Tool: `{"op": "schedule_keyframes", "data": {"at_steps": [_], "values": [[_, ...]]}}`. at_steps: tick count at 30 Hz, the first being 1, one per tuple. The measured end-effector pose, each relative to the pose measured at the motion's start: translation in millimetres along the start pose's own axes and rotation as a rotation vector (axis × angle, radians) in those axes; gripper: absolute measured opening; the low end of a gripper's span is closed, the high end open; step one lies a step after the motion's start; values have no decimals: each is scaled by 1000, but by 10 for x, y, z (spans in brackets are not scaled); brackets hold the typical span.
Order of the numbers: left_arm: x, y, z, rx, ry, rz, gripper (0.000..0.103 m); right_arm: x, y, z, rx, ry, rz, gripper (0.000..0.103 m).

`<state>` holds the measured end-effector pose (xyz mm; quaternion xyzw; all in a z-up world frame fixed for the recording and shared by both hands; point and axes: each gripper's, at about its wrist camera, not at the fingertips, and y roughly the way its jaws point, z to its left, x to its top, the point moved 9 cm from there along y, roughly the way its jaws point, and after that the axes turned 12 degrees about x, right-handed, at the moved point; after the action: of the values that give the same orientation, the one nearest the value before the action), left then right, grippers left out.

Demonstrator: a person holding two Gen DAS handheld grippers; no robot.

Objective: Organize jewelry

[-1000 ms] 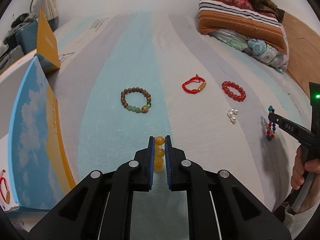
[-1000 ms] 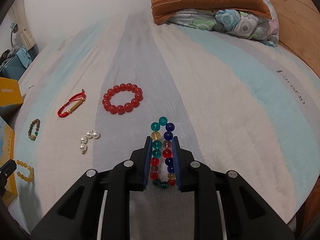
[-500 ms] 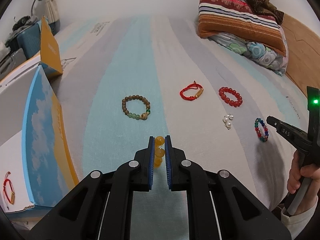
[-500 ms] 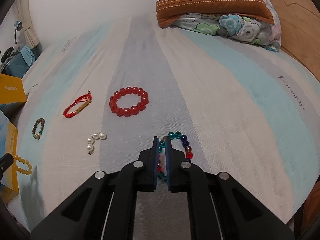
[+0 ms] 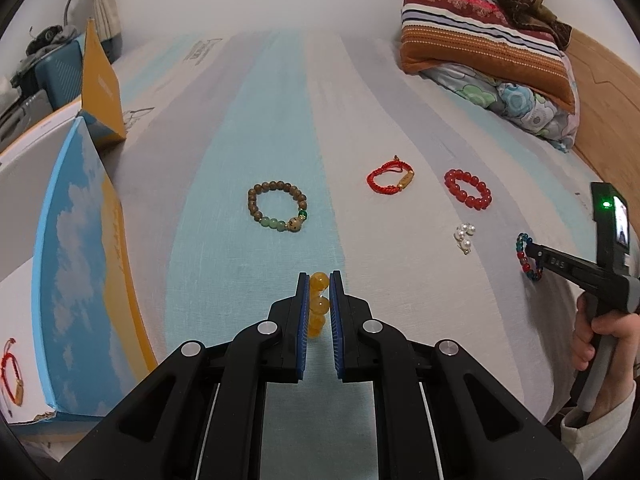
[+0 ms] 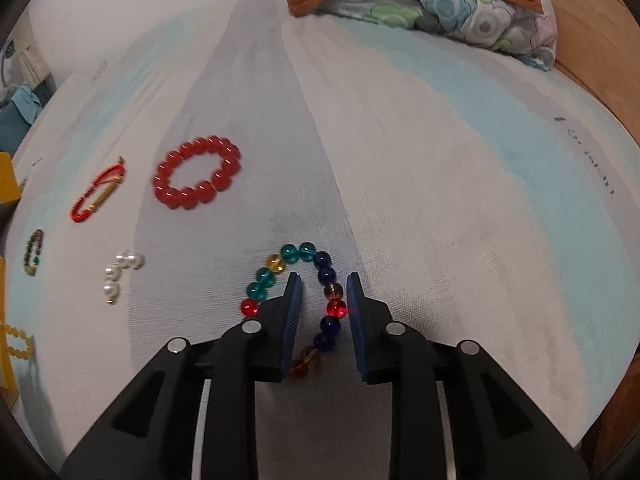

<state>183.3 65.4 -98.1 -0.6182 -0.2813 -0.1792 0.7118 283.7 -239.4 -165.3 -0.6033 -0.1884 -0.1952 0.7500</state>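
My left gripper (image 5: 319,276) is shut on a yellow bead bracelet (image 5: 318,304), held above the striped bedsheet. My right gripper (image 6: 323,278) is open, its fingers astride the right side of a multicolour bead bracelet (image 6: 306,254) lying on the sheet; it also shows in the left wrist view (image 5: 527,256). A brown-and-green bead bracelet (image 5: 276,210), a red cord bracelet (image 5: 390,176), a red bead bracelet (image 6: 197,178) and a small pearl piece (image 6: 120,270) lie on the sheet.
An open box with a blue-sky lid (image 5: 76,264) stands at the left, with a red cord bracelet (image 5: 12,376) inside it. Striped and floral pillows (image 5: 488,52) lie at the far right. The bed's front edge is near my grippers.
My right gripper has opened and now straddles one side of the multicolour bracelet, which lies on the sheet. My left gripper has risen slightly with the yellow bracelet.
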Motion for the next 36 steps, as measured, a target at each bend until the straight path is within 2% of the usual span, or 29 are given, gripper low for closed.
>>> {"op": "schedule_keyframes", "data": {"at_steps": [2, 3, 6, 16, 36], "values": [[-5, 13, -5, 1, 2, 1, 9, 0, 19, 5, -11, -5, 7, 22], [-9, 19, -9, 0, 4, 3, 9, 5, 11, 7, -18, -8, 4, 12], [-13, 28, -16, 2, 8, 3, 9, 19, -29, 10, -1, 10, -14, 9], [17, -57, -32, 7, 4, -12, 9, 90, -442, 158, 73, -1, -115, 9], [153, -433, -58, 9, 25, -54, 9, 149, -972, 549, 110, -57, -168, 9]]}}
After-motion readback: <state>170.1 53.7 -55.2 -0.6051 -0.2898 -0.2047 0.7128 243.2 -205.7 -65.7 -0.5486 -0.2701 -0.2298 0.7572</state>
